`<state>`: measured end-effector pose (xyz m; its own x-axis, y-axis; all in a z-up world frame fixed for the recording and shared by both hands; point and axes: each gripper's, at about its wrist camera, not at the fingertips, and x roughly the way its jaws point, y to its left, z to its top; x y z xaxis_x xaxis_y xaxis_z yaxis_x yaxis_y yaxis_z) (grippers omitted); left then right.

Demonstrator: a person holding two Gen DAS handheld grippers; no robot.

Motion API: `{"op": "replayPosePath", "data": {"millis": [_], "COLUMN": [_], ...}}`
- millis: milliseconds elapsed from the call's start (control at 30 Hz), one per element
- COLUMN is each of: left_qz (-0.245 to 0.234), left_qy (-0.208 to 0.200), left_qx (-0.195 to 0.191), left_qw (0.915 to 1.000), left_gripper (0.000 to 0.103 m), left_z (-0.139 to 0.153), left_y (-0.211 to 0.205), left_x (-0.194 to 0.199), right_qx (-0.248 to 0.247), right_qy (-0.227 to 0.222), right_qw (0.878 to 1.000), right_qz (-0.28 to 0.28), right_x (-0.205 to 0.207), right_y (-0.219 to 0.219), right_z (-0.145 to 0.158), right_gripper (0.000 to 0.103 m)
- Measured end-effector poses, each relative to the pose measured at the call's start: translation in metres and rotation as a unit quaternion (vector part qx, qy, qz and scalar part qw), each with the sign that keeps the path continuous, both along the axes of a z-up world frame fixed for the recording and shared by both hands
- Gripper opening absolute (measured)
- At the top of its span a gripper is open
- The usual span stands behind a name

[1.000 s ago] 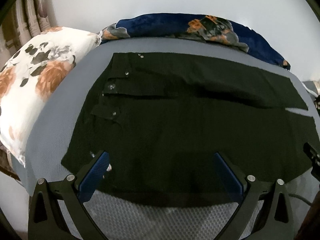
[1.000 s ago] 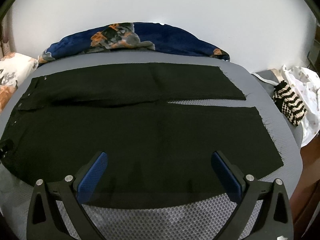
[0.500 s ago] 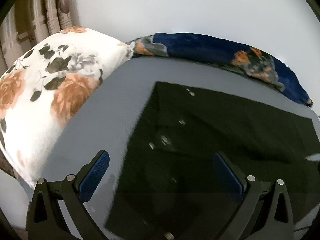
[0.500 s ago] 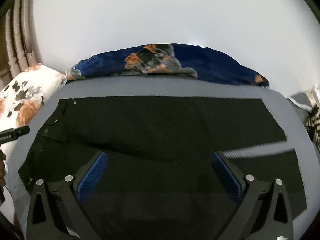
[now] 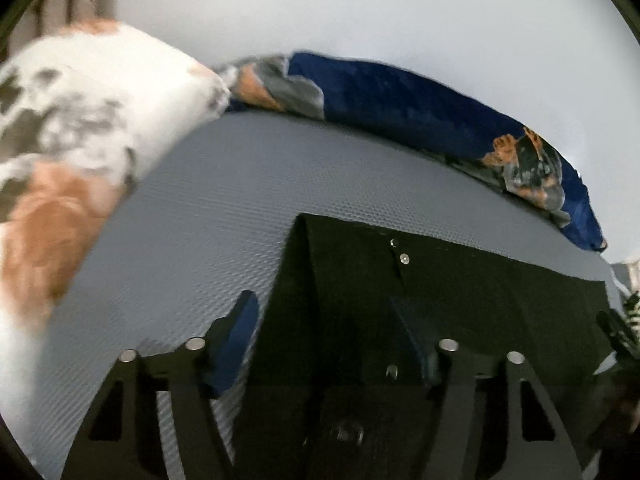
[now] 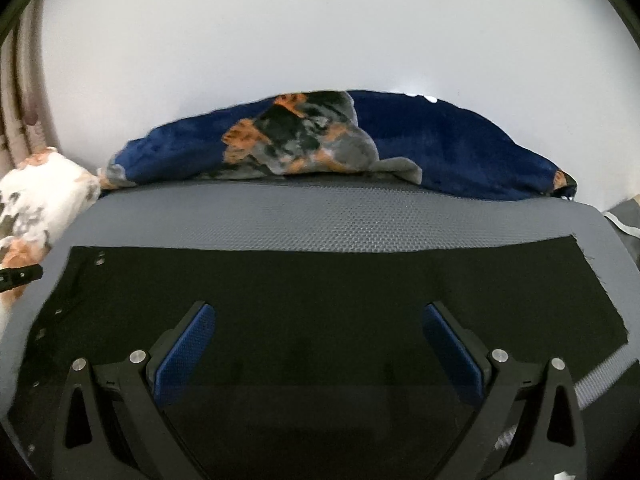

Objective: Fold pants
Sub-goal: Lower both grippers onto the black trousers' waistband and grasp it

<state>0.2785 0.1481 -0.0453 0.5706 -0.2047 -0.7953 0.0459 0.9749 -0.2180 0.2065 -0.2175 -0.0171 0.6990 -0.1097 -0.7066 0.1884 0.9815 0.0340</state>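
Note:
Black pants [image 6: 320, 284] lie flat on a grey textured mattress [image 6: 320, 220]. Their waistband end with metal snaps [image 5: 405, 258] is at the left. My left gripper [image 5: 324, 320] is open and low over the waistband corner, its left finger beside the fabric edge. My right gripper [image 6: 318, 320] is open over the middle of the pant legs, close to the cloth. The hem end [image 6: 592, 280] is at the right in the right wrist view. The left gripper's tip [image 6: 20, 274] shows at that view's left edge.
A white floral pillow [image 5: 68, 152] lies at the left. A dark blue floral blanket [image 6: 400, 148] runs along the far edge against a white wall. Curtains [image 6: 16, 112] hang at the far left.
Both grippers moved forward and lower toward the pants. The left one swung to the waistband corner. The pants now look narrower, with the gap between the legs out of view.

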Motion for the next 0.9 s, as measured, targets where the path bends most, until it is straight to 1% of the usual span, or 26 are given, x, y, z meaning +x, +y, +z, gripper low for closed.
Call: {"op": "replayPosePath", "data": {"millis": [33,67,167,233,267,400,433,467,500,533,600,667,733,800,867,900], "left_qz": [-0.005,-0.003,0.01,0.019,0.019,0.007,-0.005,-0.009,-0.019,-0.022,-0.029,-0.031,-0.026,-0.033,-0.036,-0.036], "left_qy": [0.014,0.026,0.044,0.054,0.057,0.062,0.064,0.066,0.073,0.076,0.079,0.085,0.091,0.085,0.085,0.088], "left_qx": [-0.019,-0.03,-0.059,-0.091,-0.096,-0.105,-0.12,-0.123,-0.134,-0.138,-0.121,-0.122,-0.152,-0.17,-0.177,-0.189], "left_qw": [0.9997,0.9992,0.9972,0.9942,0.9936,0.9925,0.9907,0.9902,0.9881,0.9873,0.9891,0.9884,0.9838,0.9811,0.9798,0.9773], "left_gripper": [0.061,0.061,0.061,0.061,0.061,0.061,0.056,0.05,0.042,0.042,0.042,0.039,0.033,0.032,0.03,0.03], "left_z": [-0.008,-0.015,-0.026,-0.034,-0.035,-0.035,-0.033,-0.032,-0.029,-0.027,-0.025,-0.027,-0.026,-0.022,-0.021,-0.02], "left_y": [0.001,0.002,0.01,0.017,0.019,0.018,0.017,0.015,0.012,0.01,0.004,0.004,0.009,0.013,0.014,0.014], "left_x": [0.011,0.02,0.036,0.046,0.049,0.053,0.054,0.054,0.054,0.053,0.052,0.052,0.05,0.05,0.051,0.053], "right_qx": [0.003,0.005,0.009,0.007,0.006,0.027,0.031,0.039,0.044,0.049,0.063,0.068,0.062,0.06,0.058,0.058], "right_qy": [0.002,0.005,0.011,0.012,0.014,0.032,0.036,0.041,0.044,0.048,0.058,0.06,0.06,0.065,0.066,0.067], "right_qw": [1.0,1.0,1.0,1.0,1.0,0.999,0.999,0.998,0.998,0.998,0.996,0.996,0.996,0.996,0.996,0.996], "right_qz": [0.0,-0.002,-0.005,-0.004,-0.003,-0.002,-0.005,-0.007,-0.009,-0.012,-0.02,-0.023,-0.022,-0.021,-0.02,-0.02], "right_x": [0.005,0.009,0.018,0.02,0.021,0.027,0.028,0.029,0.029,0.03,0.032,0.031,0.031,0.033,0.033,0.032], "right_y": [-0.002,-0.003,-0.006,-0.006,-0.007,-0.012,-0.013,-0.016,-0.018,-0.02,-0.025,-0.028,-0.026,-0.024,-0.024,-0.024], "right_z": [-0.004,-0.009,-0.021,-0.027,-0.031,-0.039,-0.041,-0.043,-0.045,-0.047,-0.051,-0.051,-0.051,-0.052,-0.052,-0.052], "right_gripper": [0.103,0.103,0.103,0.103,0.103,0.103,0.103,0.103,0.103,0.103,0.103,0.102,0.103,0.103,0.103,0.103]}}
